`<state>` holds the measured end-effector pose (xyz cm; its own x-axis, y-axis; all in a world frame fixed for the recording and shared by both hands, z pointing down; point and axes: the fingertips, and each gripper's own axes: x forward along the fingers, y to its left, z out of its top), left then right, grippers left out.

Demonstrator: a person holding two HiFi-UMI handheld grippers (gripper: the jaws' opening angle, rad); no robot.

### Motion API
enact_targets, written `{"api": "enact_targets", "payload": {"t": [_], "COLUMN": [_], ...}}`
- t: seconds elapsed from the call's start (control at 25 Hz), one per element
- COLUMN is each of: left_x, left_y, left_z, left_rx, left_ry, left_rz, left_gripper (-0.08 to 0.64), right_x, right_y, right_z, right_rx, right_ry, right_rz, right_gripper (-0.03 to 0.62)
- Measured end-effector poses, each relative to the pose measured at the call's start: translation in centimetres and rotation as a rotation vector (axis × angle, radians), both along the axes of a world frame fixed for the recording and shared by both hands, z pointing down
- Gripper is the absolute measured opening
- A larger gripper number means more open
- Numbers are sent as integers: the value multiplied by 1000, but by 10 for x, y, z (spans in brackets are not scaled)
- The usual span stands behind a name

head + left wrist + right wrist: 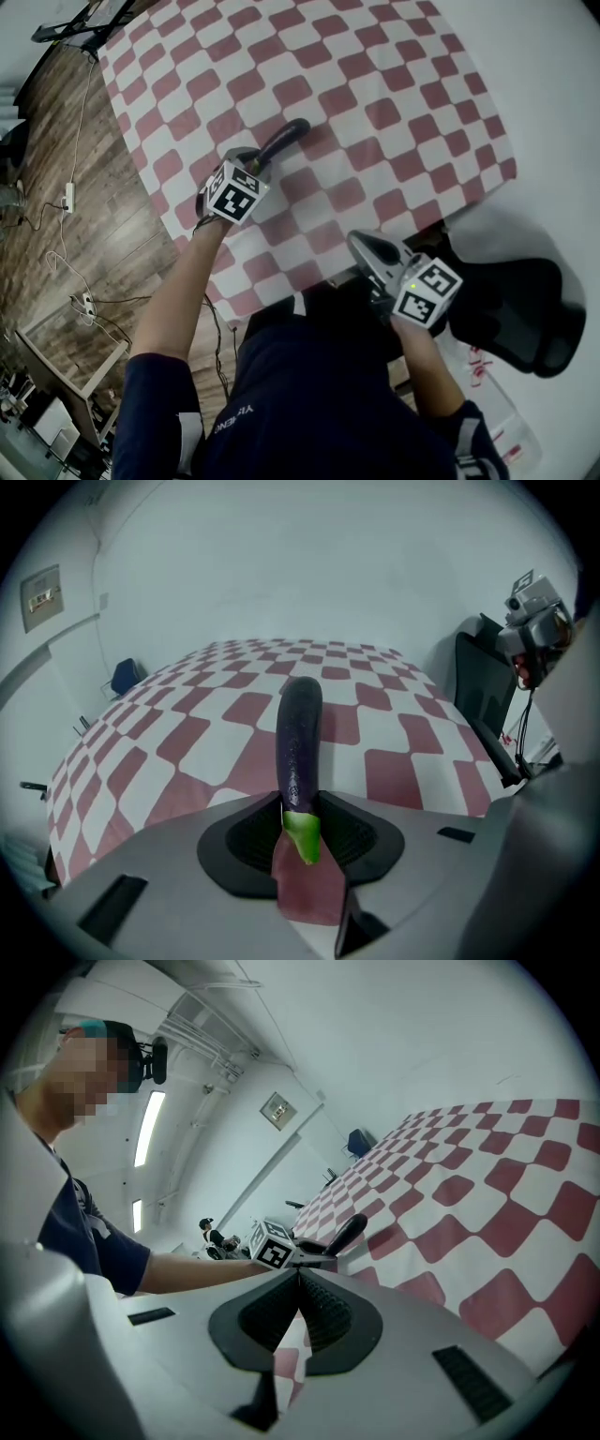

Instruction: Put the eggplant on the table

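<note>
A long dark purple eggplant with a green stem end is clamped near its stem by my left gripper, which is shut on it. The eggplant points away from the jaws, tilted down over the red-and-white checkered tablecloth. I cannot tell whether its tip touches the cloth. My right gripper hovers at the table's near edge, its jaws shut with nothing between them. In the right gripper view the eggplant and the left gripper show off to the left.
A black chair stands at the lower right beside the table; it also shows in the left gripper view. Wooden floor with cables lies on the left. The cloth bears nothing else in view.
</note>
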<state>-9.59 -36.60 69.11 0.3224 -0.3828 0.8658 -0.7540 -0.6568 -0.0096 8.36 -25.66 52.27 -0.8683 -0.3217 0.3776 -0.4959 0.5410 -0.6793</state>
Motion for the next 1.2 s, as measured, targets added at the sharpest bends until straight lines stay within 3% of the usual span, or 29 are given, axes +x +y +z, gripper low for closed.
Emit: {"api": "enact_targets", "payload": {"t": [0.28, 0.48, 0.56, 0.68, 0.96, 1.2], "left_x": [2, 2, 1, 3, -2, -6], "left_y": [-7, -7, -6, 0, 22, 70], "left_z": [14, 15, 15, 13, -25, -74], "left_rx": [-83, -85, -85, -85, 6, 85], "left_ry": [-94, -109, -107, -95, -36, 94], "left_rz": [22, 24, 28, 53, 42, -2], "left_gripper": [143, 156, 192, 233, 241, 241], "right_x": [11, 15, 15, 11, -9, -30], "right_y": [-7, -4, -2, 2, 12, 39], "right_z": [2, 5, 6, 4, -8, -25], "right_rx": [-6, -11, -14, -12, 26, 56], "right_ry": [-12, -15, -16, -21, -35, -30], "right_rz": [22, 34, 36, 43, 30, 18], "right_gripper": [15, 15, 15, 15, 15, 15]}}
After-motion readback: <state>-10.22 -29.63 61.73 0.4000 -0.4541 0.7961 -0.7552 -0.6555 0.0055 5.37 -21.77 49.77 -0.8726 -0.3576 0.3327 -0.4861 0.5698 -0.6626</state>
